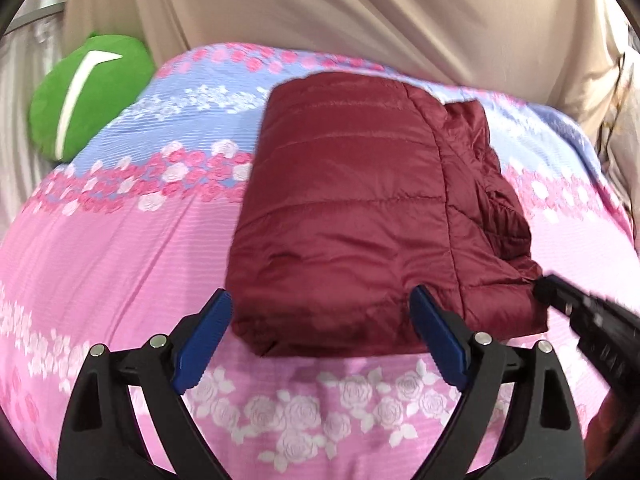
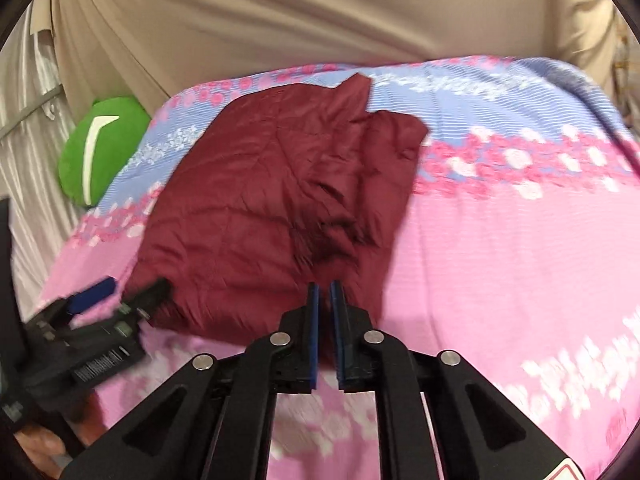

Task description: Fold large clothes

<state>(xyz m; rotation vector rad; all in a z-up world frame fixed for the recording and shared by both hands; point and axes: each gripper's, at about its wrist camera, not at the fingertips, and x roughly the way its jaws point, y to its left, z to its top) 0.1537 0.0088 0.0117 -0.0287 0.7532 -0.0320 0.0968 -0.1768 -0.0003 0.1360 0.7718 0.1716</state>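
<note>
Left wrist: folded jacket (image 1: 352, 208) beyond jaws

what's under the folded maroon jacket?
The maroon jacket lies on the pink-and-blue floral bedspread, which shows on all sides of it. Anything between jacket and bedspread, or tucked inside the fold, is covered.

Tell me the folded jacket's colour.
Dark red, quilted; the jacket shows best in the left wrist view, lying on the floral bedspread.
</note>
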